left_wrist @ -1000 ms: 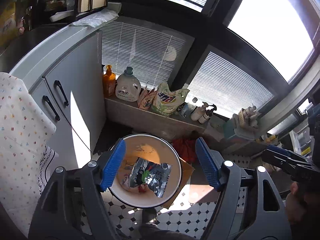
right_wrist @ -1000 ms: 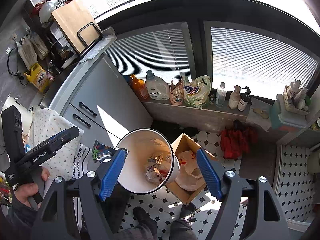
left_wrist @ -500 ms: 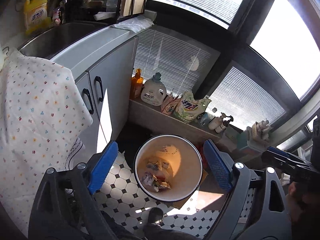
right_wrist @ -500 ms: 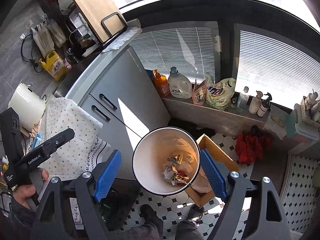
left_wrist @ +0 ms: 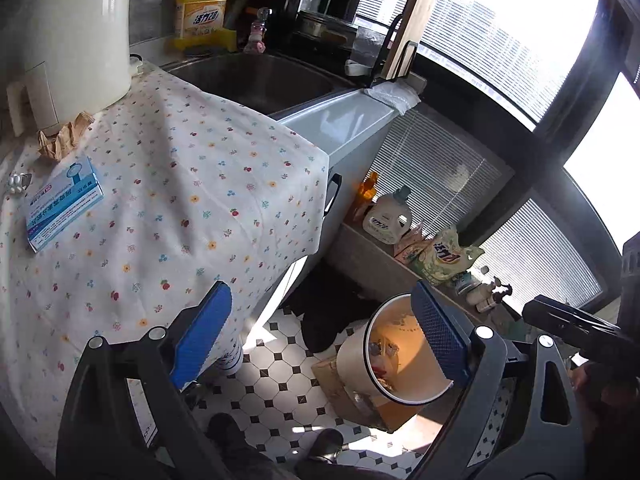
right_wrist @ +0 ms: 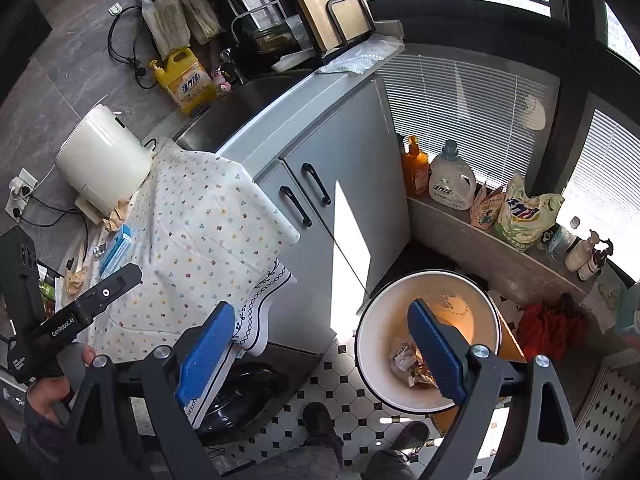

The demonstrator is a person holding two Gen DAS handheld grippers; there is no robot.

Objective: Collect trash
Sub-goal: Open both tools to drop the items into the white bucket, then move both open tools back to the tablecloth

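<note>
On floral cloth [left_wrist: 192, 184]: one blue box [left_wrist: 64, 204], one crumpled paper [left_wrist: 60, 140]; both grippers [left_wrist: 320, 344] [right_wrist: 320, 352] just widened, empty.

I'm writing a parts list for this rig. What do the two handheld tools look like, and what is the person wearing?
Each tool, the left tool and the right tool, has two black angular arms with silver bolts, tipped with blue textured pads. The handle of the left one is black with white "GenRobot.AI" lettering. A dark sleeve shows at the wrist, and dark shoes show below.
</note>
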